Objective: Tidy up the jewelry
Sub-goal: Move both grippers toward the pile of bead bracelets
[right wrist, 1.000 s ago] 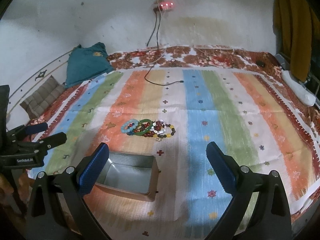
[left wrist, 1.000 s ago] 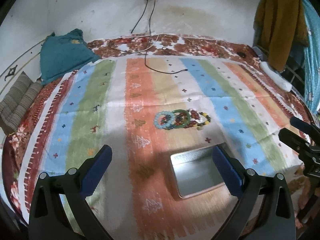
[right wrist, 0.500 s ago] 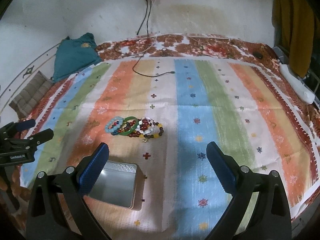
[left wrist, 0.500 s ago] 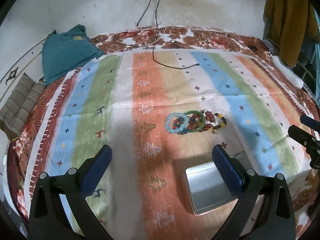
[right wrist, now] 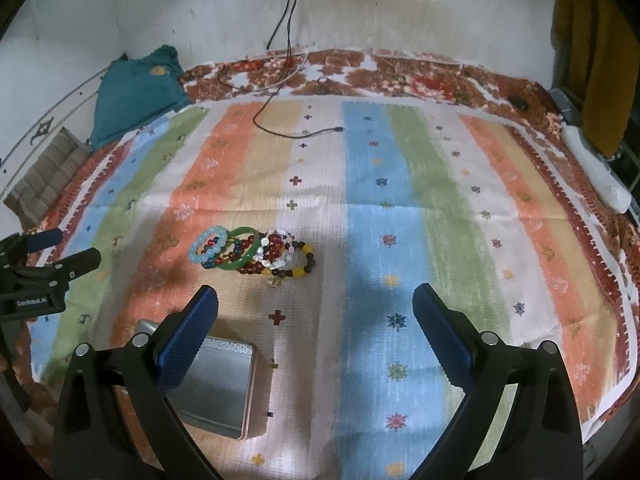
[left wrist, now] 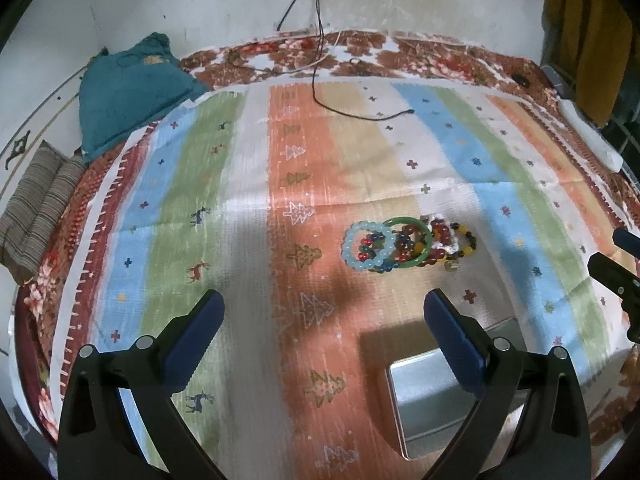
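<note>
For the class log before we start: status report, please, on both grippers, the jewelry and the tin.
Left gripper open, empty. Right gripper open, empty. Bracelets heaped on striped cloth, untouched; metal tin open, empty. Nothing in the way.

left fingers (left wrist: 456, 344) cover part of the metal tin (left wrist: 424, 408); overlapping bracelets (right wrist: 252, 252) can't be counted; bed (right wrist: 608, 240) edges cropped.
</note>
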{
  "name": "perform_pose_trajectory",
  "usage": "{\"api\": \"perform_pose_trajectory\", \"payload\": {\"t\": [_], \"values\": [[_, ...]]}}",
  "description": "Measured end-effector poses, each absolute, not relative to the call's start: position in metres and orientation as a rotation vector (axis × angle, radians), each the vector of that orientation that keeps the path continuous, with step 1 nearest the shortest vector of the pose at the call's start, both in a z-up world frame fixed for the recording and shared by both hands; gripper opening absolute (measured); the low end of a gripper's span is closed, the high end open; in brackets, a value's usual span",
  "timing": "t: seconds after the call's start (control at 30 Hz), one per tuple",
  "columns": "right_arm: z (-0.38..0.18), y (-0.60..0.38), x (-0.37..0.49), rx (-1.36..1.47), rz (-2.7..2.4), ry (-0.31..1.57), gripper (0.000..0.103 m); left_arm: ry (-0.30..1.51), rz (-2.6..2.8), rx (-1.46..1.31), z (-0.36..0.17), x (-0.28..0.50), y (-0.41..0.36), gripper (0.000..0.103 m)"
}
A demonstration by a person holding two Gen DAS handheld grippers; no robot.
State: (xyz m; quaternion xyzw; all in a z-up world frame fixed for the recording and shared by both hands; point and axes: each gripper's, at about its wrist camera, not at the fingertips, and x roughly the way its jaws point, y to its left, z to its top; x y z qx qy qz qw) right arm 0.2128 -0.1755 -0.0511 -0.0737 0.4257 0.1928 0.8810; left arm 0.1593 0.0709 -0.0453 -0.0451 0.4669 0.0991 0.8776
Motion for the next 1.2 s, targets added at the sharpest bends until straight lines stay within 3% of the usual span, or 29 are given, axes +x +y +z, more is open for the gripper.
{"api": "perform_pose_trajectory", "payload": {"t": [1.2], "values": [[-0.140,-0.134,0.316,-0.180,0.359,1.178,0.098,1.150,0.198,-0.075,-0.113,0.254,0.091,0.097]]}}
